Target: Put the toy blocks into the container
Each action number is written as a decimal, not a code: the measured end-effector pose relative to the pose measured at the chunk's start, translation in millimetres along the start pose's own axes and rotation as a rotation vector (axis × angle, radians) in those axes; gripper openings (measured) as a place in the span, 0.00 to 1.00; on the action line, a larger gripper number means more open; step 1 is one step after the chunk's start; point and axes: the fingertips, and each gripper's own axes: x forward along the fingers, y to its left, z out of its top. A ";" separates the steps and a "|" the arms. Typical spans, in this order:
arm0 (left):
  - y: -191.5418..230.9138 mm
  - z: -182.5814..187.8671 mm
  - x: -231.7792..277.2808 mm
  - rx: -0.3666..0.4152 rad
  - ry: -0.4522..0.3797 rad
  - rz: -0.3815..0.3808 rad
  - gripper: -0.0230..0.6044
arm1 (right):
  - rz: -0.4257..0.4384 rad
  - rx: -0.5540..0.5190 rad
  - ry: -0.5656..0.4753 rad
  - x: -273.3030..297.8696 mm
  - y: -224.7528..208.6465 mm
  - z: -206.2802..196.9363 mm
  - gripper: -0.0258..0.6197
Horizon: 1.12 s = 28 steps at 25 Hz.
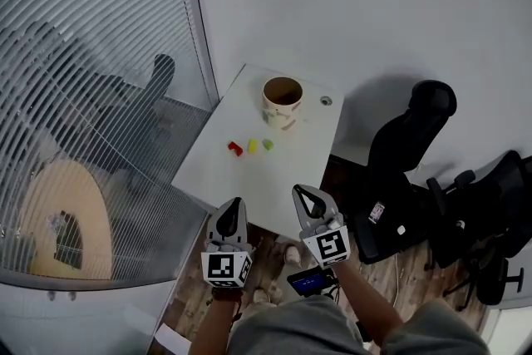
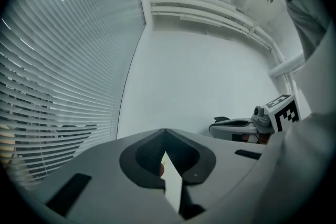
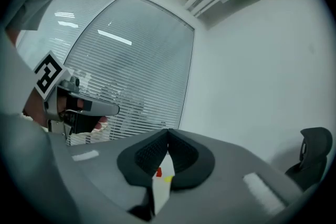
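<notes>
Toy blocks [image 1: 252,146] sit in a short row mid-bench [image 1: 249,183]: red block [image 1: 235,149], yellow block [image 1: 252,147], green block [image 1: 268,145], all just in front of the upright tan container [image 1: 283,100] and none inside it. Only the head view gives that whole layout, with the left hand-held gripper [image 1: 235,205] and right hand-held gripper [image 1: 303,194] side by side over the near edge, well short of the blocks. Each gripper view shows its own jaws pressed together on nothing, and the right gripper view alone catches clear red and yellow specks through the slit under its jaws.
</notes>
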 end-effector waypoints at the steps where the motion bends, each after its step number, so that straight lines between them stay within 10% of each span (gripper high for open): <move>1: 2.3 0.3 12.8 0.003 0.004 0.009 0.05 | 0.018 -0.004 0.009 8.7 -10.6 -4.3 0.06; 13: 40.9 -15.8 123.9 0.029 0.071 0.108 0.05 | 0.150 0.039 0.098 113.0 -101.6 -76.9 0.09; 28: 90.0 -75.7 204.2 -0.012 0.152 -0.075 0.05 | 0.173 0.011 0.263 212.5 -114.7 -166.8 0.10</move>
